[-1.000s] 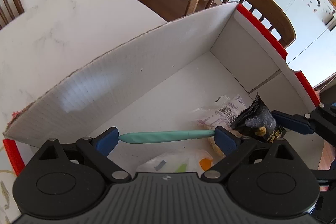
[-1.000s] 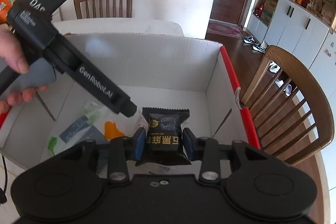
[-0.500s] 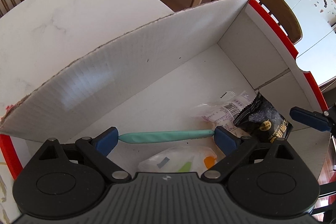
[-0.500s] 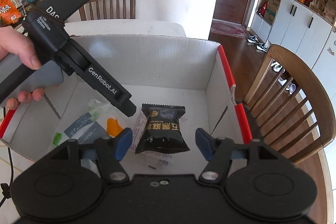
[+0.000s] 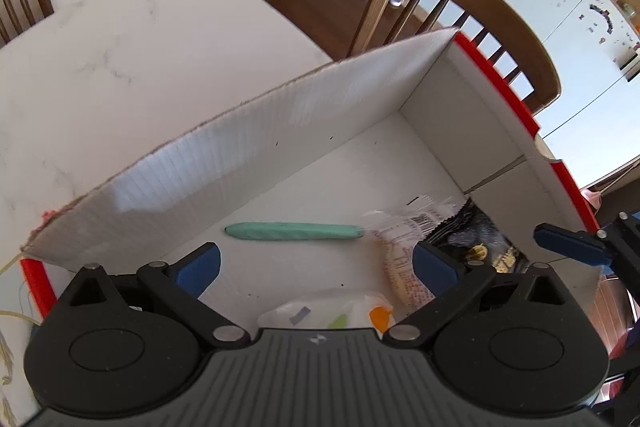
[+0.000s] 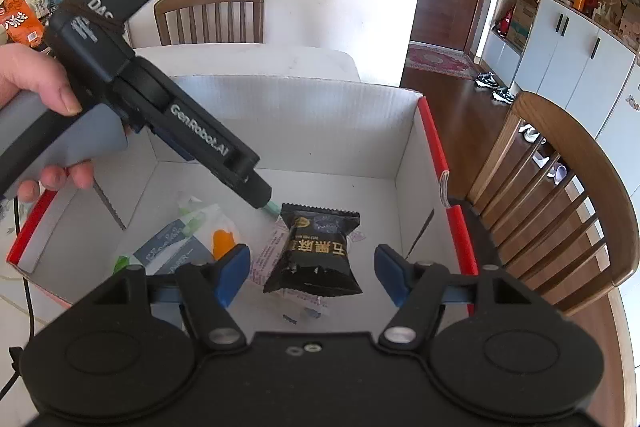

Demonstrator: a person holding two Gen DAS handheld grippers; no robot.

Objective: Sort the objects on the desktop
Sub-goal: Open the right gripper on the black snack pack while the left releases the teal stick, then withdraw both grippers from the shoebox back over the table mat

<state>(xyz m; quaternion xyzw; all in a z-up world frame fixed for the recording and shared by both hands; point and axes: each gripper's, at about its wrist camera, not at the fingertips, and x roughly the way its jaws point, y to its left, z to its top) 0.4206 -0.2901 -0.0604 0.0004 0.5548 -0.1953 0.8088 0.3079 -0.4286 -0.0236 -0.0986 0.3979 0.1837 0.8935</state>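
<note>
As our left gripper (image 5: 316, 263) was opening to its widest, the teal pen (image 5: 294, 231) it had held a second earlier dropped onto the box (image 5: 248, 163) floor near the far wall; our right gripper (image 6: 310, 271) hung open over the released black snack packet (image 6: 316, 251), so both were sorted

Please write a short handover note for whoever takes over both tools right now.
Left tool: jaws opening, nothing between them; the green pen lies on the box floor just ahead.
Right tool: open, above the black snack packet, not gripping it.
Done: pen, black packet, clear wrappers and tissue pack are in the box.
Left: pull both tools out; whether more things await outside is not visible.
</note>
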